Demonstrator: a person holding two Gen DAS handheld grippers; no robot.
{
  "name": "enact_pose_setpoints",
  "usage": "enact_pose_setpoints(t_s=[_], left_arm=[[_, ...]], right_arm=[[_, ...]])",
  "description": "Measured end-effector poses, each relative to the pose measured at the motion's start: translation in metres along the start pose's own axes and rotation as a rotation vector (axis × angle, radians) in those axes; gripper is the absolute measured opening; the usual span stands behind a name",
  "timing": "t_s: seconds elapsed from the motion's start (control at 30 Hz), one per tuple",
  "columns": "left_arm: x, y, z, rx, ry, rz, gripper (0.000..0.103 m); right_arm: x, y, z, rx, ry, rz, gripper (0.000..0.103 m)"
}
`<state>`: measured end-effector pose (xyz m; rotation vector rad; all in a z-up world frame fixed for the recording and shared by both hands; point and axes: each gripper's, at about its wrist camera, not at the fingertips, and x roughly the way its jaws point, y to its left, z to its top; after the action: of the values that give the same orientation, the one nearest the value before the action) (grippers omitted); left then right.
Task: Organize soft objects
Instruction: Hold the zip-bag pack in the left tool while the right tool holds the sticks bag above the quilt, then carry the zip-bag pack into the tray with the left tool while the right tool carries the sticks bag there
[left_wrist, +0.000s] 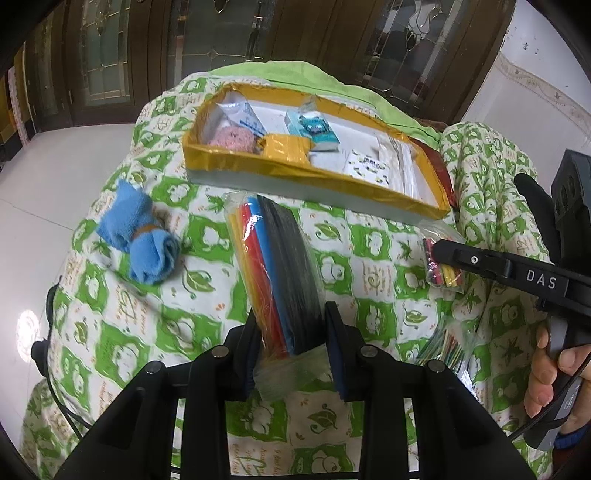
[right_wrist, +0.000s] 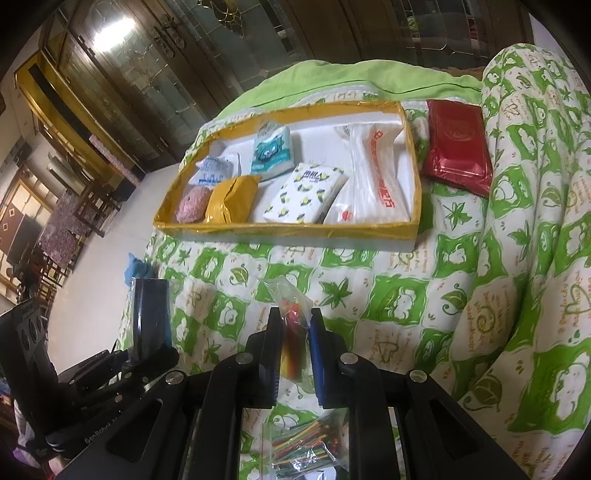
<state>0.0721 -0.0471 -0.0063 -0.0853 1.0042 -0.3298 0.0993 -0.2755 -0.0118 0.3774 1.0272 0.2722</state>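
1. both grippers are carrying packets toward the yellow-rimmed tray (right_wrist: 288, 230), so the sorting step is looking partly done: several soft packs are already lying inside it.
2. the left gripper (left_wrist: 291, 332) is clamping a clear bag of coloured foam sheets (left_wrist: 277, 258), held up in front of the tray's near wall.
3. the right gripper (right_wrist: 293, 332) is pinching narrowly on a small bag of coloured sticks (right_wrist: 293, 325), also short of the tray.
4. next, each bag is needing a lift over the near rim into a free gap, likely toward the tray's right end.
5. a blue sock roll (left_wrist: 138, 236) is lying left of the tray, and a red packet (right_wrist: 458, 147) right of it, both outside.
6. another stick bag (right_wrist: 306, 443) below the right gripper is partly hidden; the tray's labels are too blurred to read.
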Motion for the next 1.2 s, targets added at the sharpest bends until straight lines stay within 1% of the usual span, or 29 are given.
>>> enact_pose_setpoints(t_s=[0.23,0.4,0.6,0.8,1.2], left_arm=[[-0.004,0.004,0.016,0.008,-0.003,0.005,0.030],[-0.006,0.004,0.032,0.017,-0.010,0.013,0.030],[-0.008,0.002,0.056,0.026,-0.019,0.018,0.030],[-0.003,-0.003,0.070,0.050,-0.018,0.030,0.030],[0.010,-0.004,0.099,0.086,-0.014,0.055,0.030]], right_arm=[[-0.004,0.002,0.006,0.004,0.000,0.014,0.015],[-0.006,0.011,0.019,-0.024,-0.008,0.020,0.015],[-0.009,0.019,0.040,-0.055,-0.021,0.012,0.015],[-0.008,0.022,0.061,-0.075,-0.036,-0.004,0.015],[0.010,0.024,0.106,-0.069,-0.060,-0.017,0.015]])
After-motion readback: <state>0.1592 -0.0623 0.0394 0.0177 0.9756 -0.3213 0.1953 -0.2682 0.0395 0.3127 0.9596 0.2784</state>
